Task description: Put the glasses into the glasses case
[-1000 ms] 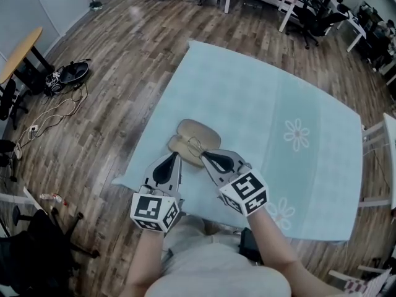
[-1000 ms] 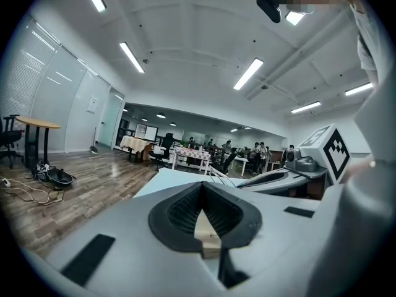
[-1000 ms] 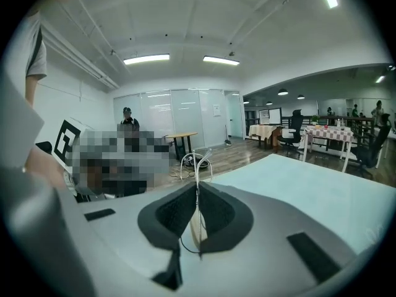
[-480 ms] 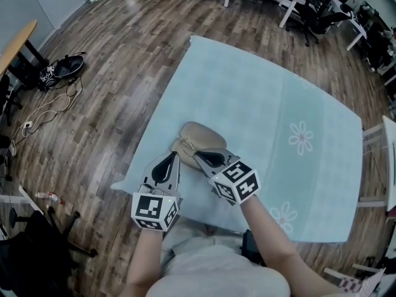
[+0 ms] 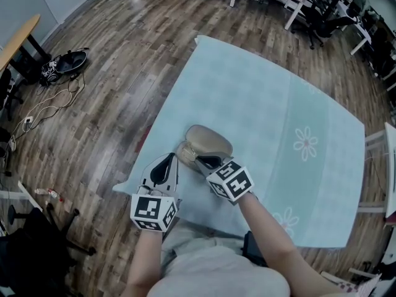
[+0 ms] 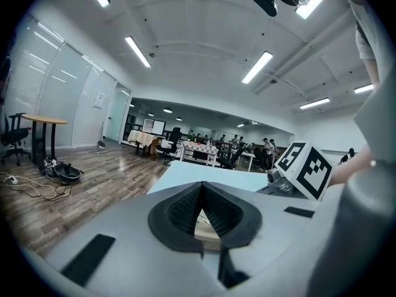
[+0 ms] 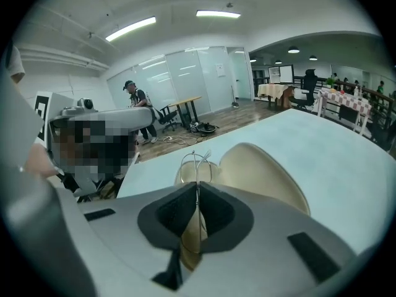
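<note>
A wood floor [image 5: 111, 73] surrounds a table [image 5: 278, 104] under a pale blue cloth. Both forearms reach forward side by side from the table's near edge, close to its left corner; the cloth beyond lies open. The tan glasses case [image 5: 213, 142] lies open just ahead of both tools. The left gripper [image 5: 169, 160] is pressed together on the case's near rim. The right gripper [image 5: 202, 160] pinches the thin wire glasses [image 7: 197, 159], holding them over the case's open half.

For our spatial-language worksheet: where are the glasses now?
In the right gripper view, the glasses are pinched in the right gripper, over the open glasses case.
</note>
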A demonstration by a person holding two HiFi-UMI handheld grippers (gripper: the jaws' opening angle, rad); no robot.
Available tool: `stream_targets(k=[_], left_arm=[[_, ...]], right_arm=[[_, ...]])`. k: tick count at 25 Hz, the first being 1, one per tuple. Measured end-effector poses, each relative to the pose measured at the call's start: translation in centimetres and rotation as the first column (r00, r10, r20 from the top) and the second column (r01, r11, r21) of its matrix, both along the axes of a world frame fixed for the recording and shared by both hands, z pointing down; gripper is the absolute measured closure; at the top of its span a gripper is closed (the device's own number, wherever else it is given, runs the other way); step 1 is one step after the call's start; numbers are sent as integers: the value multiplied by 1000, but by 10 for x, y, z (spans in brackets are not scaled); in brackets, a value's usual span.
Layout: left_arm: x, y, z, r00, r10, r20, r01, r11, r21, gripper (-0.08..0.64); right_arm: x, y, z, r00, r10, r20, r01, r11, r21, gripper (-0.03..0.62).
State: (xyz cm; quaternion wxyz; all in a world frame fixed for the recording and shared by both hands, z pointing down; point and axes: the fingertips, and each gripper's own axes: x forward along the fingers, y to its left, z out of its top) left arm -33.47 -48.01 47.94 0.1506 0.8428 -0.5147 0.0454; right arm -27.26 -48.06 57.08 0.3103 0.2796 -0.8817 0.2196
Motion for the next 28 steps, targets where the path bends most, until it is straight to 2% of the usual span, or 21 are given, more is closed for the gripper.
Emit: stream_targets(k=[4, 11, 14, 16, 21, 26, 28], left_arm=[[-4, -3, 4, 1000, -10, -6, 10, 1000, -4, 552], [-6, -7, 3, 1000, -15, -7, 15, 1000, 3, 552], [-7, -9, 0, 1000, -12, -7, 12, 1000, 9, 552], [-7, -9, -2, 1000, -9, -7, 9, 1000, 16, 552], [-3, -10, -7, 1000, 5, -7, -4, 999, 34, 552], [3, -10, -17, 1000, 24, -3, -24, 998, 66, 552], [5, -10, -22, 1000, 29, -2, -29, 996, 80, 552]], right_arm=[[-1, -1, 10, 1000, 0, -21, 0, 1000, -18, 577], [-1, -4, 12, 1000, 10, -10, -11, 999, -47, 575], [-3, -2, 10, 1000, 0, -12, 0, 999, -47, 554], [-3, -2, 8, 1000, 4, -12, -4, 999, -40, 529], [1, -5, -4, 1000, 24, 0, -24, 1000, -2, 528], [6, -7, -20, 999, 48, 19, -49, 998, 42, 529], [7, -6, -28, 998, 54, 29, -56, 996, 64, 552]])
